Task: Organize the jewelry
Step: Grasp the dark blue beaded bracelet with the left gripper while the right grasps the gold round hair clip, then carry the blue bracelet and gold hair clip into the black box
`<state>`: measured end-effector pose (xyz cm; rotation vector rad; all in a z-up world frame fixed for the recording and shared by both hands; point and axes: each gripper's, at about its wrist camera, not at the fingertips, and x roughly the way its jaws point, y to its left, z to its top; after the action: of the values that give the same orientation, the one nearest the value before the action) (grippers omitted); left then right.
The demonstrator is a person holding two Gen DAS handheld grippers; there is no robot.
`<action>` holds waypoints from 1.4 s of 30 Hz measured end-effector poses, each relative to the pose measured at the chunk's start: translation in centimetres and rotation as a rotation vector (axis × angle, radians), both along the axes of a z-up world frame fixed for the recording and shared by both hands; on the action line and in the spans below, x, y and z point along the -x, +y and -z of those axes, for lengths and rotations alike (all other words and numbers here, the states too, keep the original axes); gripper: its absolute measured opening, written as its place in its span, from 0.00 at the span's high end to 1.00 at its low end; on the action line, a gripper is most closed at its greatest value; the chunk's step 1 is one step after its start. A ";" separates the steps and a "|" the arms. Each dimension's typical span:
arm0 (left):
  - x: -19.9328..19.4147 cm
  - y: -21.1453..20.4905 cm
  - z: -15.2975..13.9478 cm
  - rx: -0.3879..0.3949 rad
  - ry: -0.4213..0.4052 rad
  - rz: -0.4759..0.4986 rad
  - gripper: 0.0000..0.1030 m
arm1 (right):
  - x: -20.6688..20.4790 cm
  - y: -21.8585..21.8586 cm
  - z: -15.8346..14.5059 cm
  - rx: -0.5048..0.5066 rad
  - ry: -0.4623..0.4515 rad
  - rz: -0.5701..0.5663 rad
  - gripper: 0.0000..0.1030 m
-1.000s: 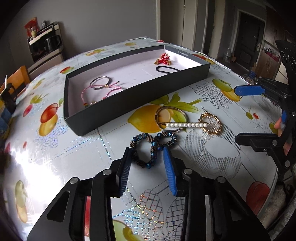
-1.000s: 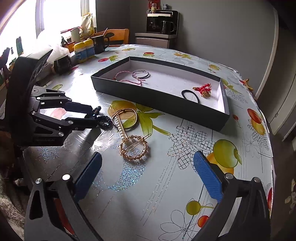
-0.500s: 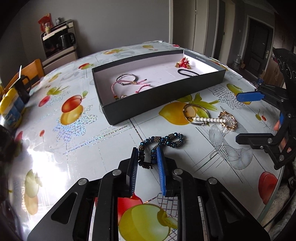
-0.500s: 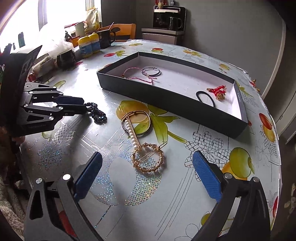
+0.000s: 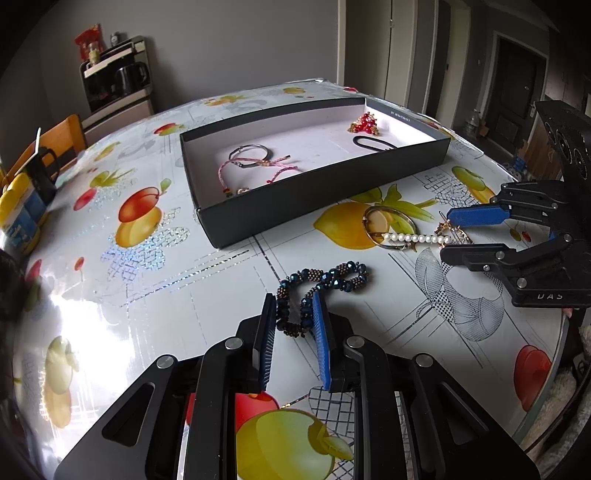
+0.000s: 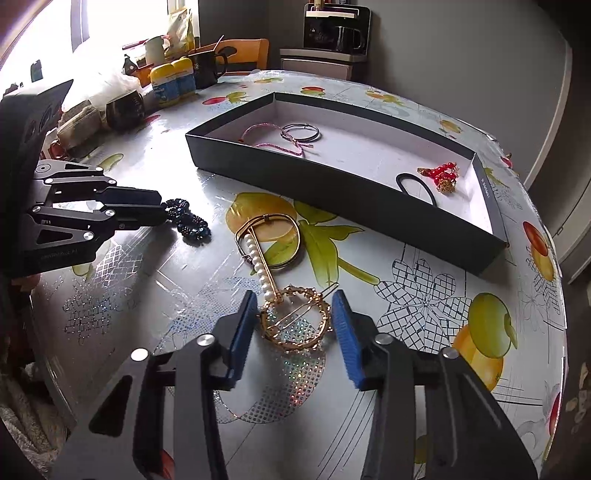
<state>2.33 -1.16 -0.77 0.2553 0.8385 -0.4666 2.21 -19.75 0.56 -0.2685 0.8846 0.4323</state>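
Note:
A dark blue beaded bracelet (image 5: 320, 281) lies on the fruit-print table; my left gripper (image 5: 294, 312) is shut on its near loop. The bracelet also shows in the right wrist view (image 6: 188, 220). My right gripper (image 6: 294, 320) is open, its blue pads on either side of a round gold hair clip (image 6: 295, 320) lying on the table. A pearl bar clip (image 6: 261, 265) and a gold bangle (image 6: 269, 237) lie just beyond it. The black tray (image 6: 332, 184) holds a pink cord bracelet (image 6: 275, 137), a metal bangle (image 6: 301, 132), a black hair tie (image 6: 415, 186) and a red bead piece (image 6: 441, 175).
Mugs (image 6: 123, 107), yellow-capped bottles (image 6: 173, 79) and bags crowd the table's far left side. A wooden chair (image 6: 243, 55) and a coffee machine on a cabinet (image 6: 334, 33) stand behind the table. The table edge runs close on the right (image 6: 561, 332).
My right gripper has moved forward and down and narrowed around the gold hair clip. My left gripper has closed on the beaded bracelet and drawn it left, away from the other pieces.

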 end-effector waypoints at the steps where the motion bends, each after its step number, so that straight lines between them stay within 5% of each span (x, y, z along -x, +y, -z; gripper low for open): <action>1: 0.0 0.0 0.0 0.000 -0.002 0.001 0.80 | 0.1 0.0 0.0 0.001 -0.002 -0.002 0.60; 8: 0.4 0.2 -0.4 0.005 -0.030 -0.007 0.82 | 0.8 -0.8 -0.9 -0.006 -0.046 0.020 0.60; 9: 0.4 0.2 -0.4 0.003 -0.036 -0.010 0.85 | 1.0 -1.0 -1.1 -0.002 -0.055 0.025 0.60; 10: 0.4 0.3 -0.5 0.004 -0.036 -0.012 1.00 | 1.1 -1.3 -1.2 -0.001 -0.060 0.030 0.60; 20: 0.2 0.3 -1.3 0.014 -0.043 0.010 1.00 | 1.5 -2.6 -2.1 -0.021 -0.075 0.056 0.60; 22: -0.1 -0.3 -1.0 -0.006 -0.026 0.031 0.90 | 1.5 -2.5 -2.0 -0.024 -0.073 0.053 0.60; 24: -0.4 -0.6 -0.5 -0.048 -0.025 0.015 0.69 | 1.6 -2.4 -2.0 -0.027 -0.073 0.049 0.60; 33: -0.2 0.7 0.0 -0.054 -0.013 -0.012 0.69 | 1.8 -2.5 -1.9 -0.026 -0.070 0.048 0.60; 37: -0.3 0.5 0.3 -0.055 -0.005 -0.002 0.93 | 1.9 -2.5 -2.1 -0.028 -0.076 0.047 0.60; 42: 0.3 0.0 0.1 -0.075 -0.042 0.015 0.93 | 1.9 -2.5 -2.3 -0.026 -0.082 0.043 0.60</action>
<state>2.00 -1.14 -0.83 0.3391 0.8145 -0.4428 0.32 -22.21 2.84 -0.2412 0.8025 0.3905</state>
